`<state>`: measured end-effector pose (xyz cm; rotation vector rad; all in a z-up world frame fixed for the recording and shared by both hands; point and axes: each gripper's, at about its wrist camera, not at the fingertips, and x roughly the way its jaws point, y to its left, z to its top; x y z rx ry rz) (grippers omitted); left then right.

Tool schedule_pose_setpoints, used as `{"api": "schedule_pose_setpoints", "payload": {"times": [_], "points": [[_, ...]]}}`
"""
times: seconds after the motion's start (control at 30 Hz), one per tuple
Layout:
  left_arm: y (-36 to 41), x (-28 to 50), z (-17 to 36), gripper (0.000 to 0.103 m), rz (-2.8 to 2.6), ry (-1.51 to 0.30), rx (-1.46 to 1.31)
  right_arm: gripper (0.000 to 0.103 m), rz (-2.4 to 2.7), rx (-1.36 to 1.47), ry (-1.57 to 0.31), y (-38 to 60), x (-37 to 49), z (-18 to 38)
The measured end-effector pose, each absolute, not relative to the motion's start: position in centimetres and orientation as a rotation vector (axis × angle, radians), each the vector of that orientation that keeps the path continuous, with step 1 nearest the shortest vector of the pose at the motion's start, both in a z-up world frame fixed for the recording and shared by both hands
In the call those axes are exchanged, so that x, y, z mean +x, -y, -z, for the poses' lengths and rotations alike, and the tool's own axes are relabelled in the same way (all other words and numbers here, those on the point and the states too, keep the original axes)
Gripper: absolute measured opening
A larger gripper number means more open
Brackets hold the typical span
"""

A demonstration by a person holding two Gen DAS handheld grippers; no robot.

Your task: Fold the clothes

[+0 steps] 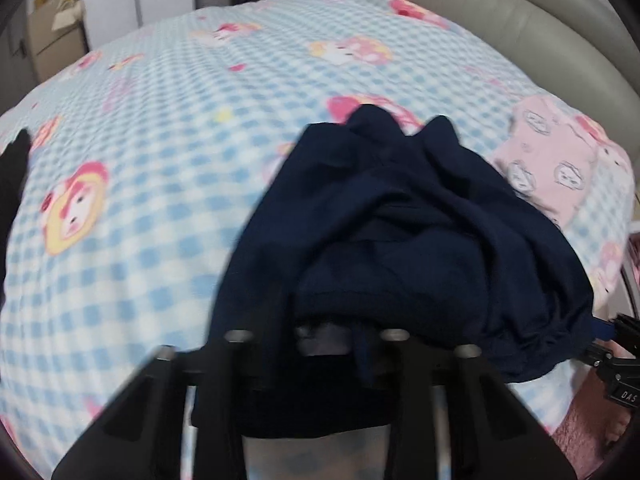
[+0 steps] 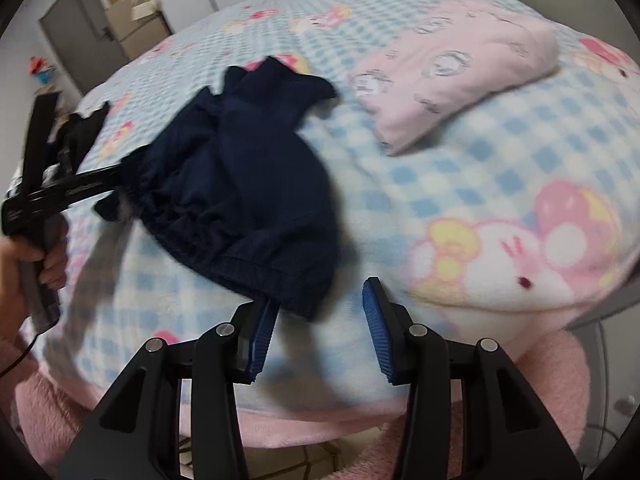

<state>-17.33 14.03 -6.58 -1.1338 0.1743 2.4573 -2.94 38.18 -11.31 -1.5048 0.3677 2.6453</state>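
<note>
Left hand-held gripper (image 2: 120, 176) pinching navy shorts (image 2: 248, 200); right hand-held gripper (image 2: 320, 332) spread, level.

Navy shorts (image 2: 248, 188), pink printed garment (image 2: 460, 76) (blue-checked cartoon blanket (image 2: 460, 184))

Navy garment (image 2: 248, 184): thin matt cloth, ribbed elastic waistband; blanket (image 2: 460, 184): soft fleecy checked cloth; folded pink garment (image 2: 460, 72): matt printed cloth; right gripper (image 2: 320, 332): matt black plastic, ribbed blue pads (image 2: 376, 320), dull metal pins.
</note>
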Motion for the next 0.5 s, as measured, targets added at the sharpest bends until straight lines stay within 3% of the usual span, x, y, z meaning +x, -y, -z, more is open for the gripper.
{"api": "schedule_pose_setpoints", "payload": {"times": [0.07,0.1,0.17,0.37,0.5], "points": [[-13.6,-17.0,5.5,0.006,-2.468,-0.133,-1.110,0.034,-2.653,-1.514,-0.359,-37.9,-3.7,11.6],[-13.3,-16.9,5.0,0.006,-2.473,-0.113,-1.097,0.017,-2.656,-1.518,-0.354,-37.7,-4.0,11.8],[-12.9,-16.6,3.9,0.006,-2.483,-0.072,-1.073,0.009,-2.670,-1.471,-0.343,-37.6,-4.5,10.8],[-8.4,-11.9,-1.3,0.006,-2.555,0.120,-0.955,0.007,-2.823,-1.136,-0.239,-35.4,-3.5,2.7],[-4.8,-6.4,-3.0,0.006,-2.645,0.138,-0.918,0.007,-2.984,-1.036,-0.539,-34.9,-1.9,-0.9]]}}
